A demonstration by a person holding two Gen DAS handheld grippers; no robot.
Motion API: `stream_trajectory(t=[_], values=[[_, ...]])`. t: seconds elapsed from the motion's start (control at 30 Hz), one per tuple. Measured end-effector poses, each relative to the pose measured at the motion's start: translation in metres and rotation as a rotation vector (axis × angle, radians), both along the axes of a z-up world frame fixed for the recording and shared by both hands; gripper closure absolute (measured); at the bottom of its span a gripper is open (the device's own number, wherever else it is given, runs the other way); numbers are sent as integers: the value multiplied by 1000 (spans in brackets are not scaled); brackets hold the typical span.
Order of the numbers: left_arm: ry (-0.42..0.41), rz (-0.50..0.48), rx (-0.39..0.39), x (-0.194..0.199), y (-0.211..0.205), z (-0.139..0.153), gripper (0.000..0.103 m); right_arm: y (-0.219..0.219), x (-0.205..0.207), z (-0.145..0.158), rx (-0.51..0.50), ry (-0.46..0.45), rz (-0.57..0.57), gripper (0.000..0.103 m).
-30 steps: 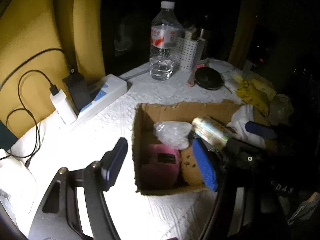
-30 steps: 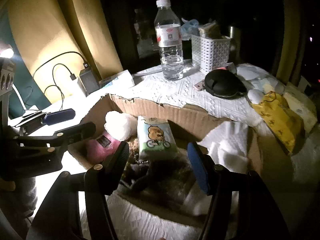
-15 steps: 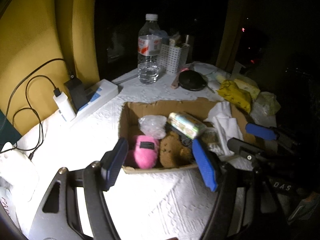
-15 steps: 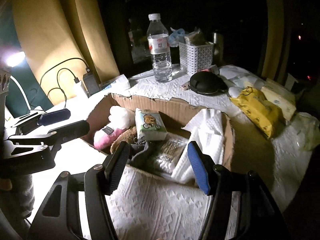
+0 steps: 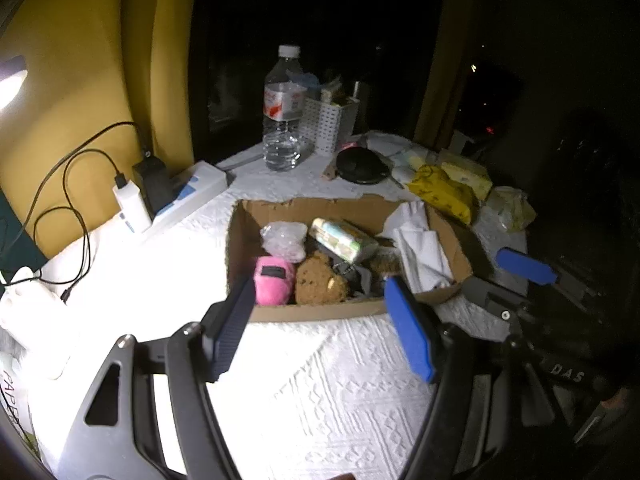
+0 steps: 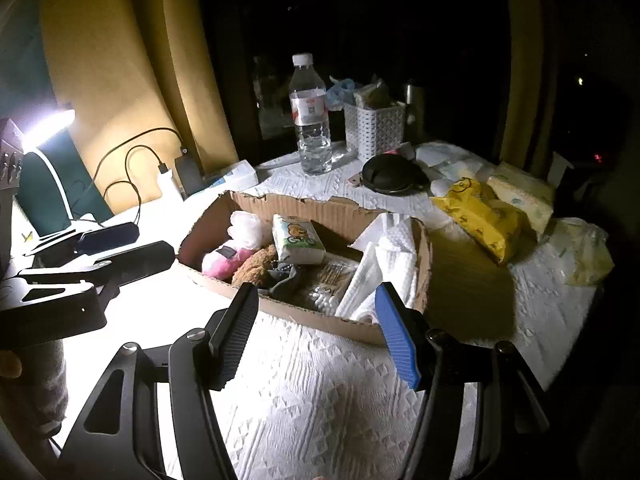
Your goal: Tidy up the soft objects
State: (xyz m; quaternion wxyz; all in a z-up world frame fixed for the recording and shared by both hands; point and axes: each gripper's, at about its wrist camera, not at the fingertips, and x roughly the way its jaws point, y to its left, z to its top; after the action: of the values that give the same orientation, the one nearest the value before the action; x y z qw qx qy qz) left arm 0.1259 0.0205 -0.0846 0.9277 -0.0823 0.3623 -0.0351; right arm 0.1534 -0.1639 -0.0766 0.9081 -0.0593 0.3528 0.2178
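Observation:
A shallow cardboard box sits mid-table on the white cloth. Inside lie a pink plush, a brown plush, a tissue pack with a bear print, a crinkly white bag, a grey item and folded white paper towels. My left gripper hangs open and empty in front of the box. My right gripper is also open and empty, just short of the box's near wall. Each gripper shows at the edge of the other's view.
Behind the box stand a water bottle, a white perforated basket and a black round case. Yellow and pale tissue packs lie at right. A power strip with chargers and cables sits left, near a bright lamp.
Both grippers have drawn back and up from the box, which now looks smaller and farther off. Neither has changed its opening; the box contents lie as before.

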Motion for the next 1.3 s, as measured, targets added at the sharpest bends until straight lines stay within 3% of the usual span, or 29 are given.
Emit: stream_trajectory(t=[0.43, 0.5, 0.6, 0.77, 1.3], values=[[-27, 33, 61, -23, -8, 32, 34, -13, -33, 34, 14, -47, -40, 36], [-37, 30, 81, -26, -12, 39, 21, -15, -35, 39, 16, -50, -47, 31], [-62, 22, 94, -31, -16, 50, 14, -16, -39, 49, 19, -50, -48, 25], [-79, 50, 151, -30, -19, 66, 12, -17, -42, 69, 20, -80, -64, 24], [-122, 56, 201, -19, -19, 111, 12, -28, -33, 117, 29, -135, -94, 24]])
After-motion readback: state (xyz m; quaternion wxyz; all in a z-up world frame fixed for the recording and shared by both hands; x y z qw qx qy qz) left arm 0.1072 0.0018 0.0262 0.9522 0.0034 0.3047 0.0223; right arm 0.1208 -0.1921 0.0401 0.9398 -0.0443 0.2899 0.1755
